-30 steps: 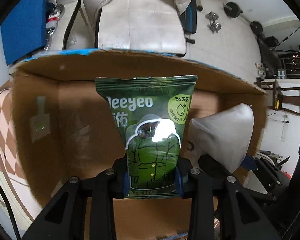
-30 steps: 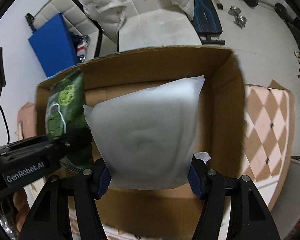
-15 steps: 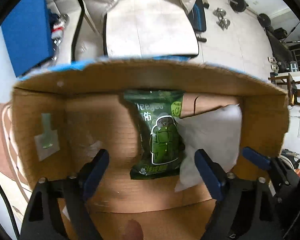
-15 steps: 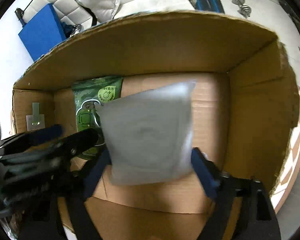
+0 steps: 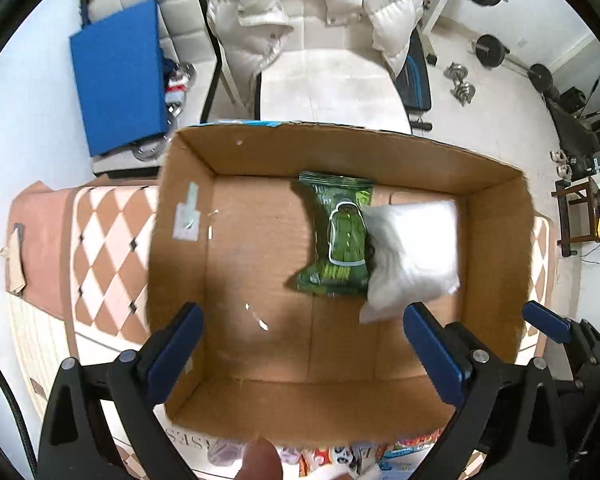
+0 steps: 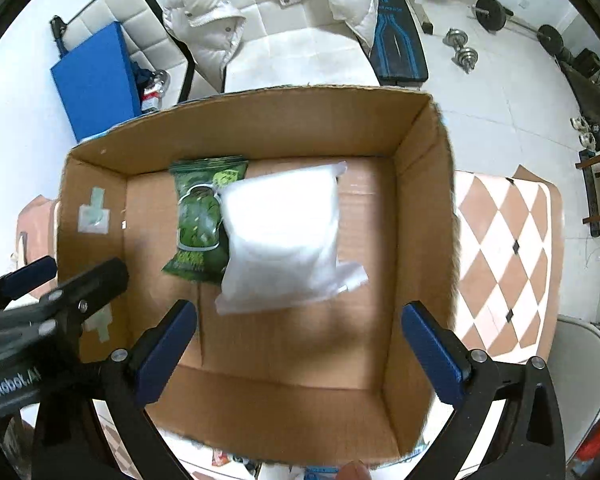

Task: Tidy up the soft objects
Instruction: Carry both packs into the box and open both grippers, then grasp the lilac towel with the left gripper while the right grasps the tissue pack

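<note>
Left view, room: A brown cardboard box (image 5: 496, 216) sat on a pink and white checked cloth (image 5: 100, 240). A puffy white coat (image 5: 312, 8) lay behind it.
Left view, things: A green plastic packet (image 5: 340, 240) and a soft white bag (image 5: 416, 248) lay touching on the box floor.
Left view, gripper: The left gripper (image 5: 300, 344) had just been opening. It was spread wide, holding nothing.
Right view, room: The box (image 6: 420, 184) had the checked cloth (image 6: 504, 248) beside it.
Right view, things: The white bag (image 6: 280, 236) lay partly over the green packet (image 6: 196, 216).
Right view, gripper: The right gripper (image 6: 300, 344) had just been opening too. It was wide and empty.

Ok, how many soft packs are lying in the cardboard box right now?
2. A green pack lies mid-floor in the cardboard box; a white pack lies beside it, overlapping its edge. Nothing else shows inside.
</note>
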